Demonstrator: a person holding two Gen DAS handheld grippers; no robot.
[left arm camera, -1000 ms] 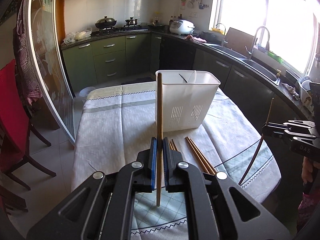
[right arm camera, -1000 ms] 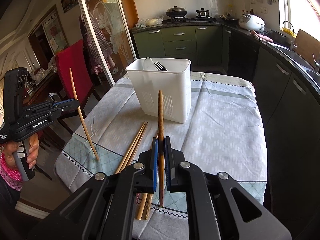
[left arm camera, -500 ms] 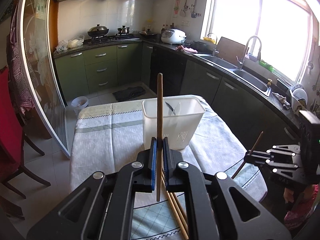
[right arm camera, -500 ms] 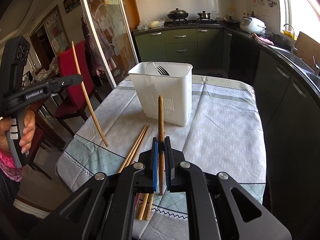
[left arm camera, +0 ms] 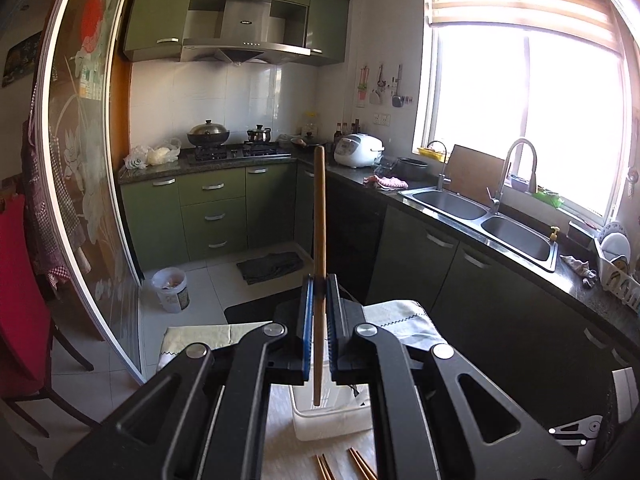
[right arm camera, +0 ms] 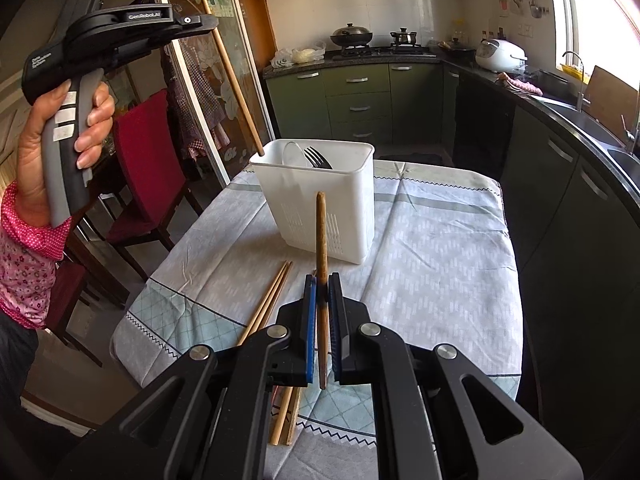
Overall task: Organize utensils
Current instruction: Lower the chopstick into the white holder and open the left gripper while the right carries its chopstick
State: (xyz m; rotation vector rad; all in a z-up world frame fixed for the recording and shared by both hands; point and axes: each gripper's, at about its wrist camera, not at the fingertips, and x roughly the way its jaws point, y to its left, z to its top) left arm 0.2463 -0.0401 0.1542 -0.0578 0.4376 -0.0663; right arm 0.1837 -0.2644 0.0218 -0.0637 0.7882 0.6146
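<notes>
My left gripper (left arm camera: 319, 312) is shut on a wooden chopstick (left arm camera: 319, 240) and holds it upright above the white utensil holder (left arm camera: 332, 420). In the right wrist view the left gripper (right arm camera: 208, 22) is high at the left, and its chopstick (right arm camera: 230, 68) slants down with its tip at the holder's (right arm camera: 320, 204) left rim. The holder has a fork (right arm camera: 318, 158) in it. My right gripper (right arm camera: 322, 308) is shut on another chopstick (right arm camera: 321, 248), upright above the table in front of the holder.
Several loose chopsticks (right arm camera: 268, 304) lie on the tablecloth (right arm camera: 440, 248) in front of the holder. A red chair (right arm camera: 140, 160) stands left of the table. Green kitchen cabinets (right arm camera: 360, 96) and a sink counter (left arm camera: 480, 216) line the back and right.
My left gripper has risen and moved over the holder, its chopstick tip now at the rim. My right gripper has stayed roughly in place with its chopstick.
</notes>
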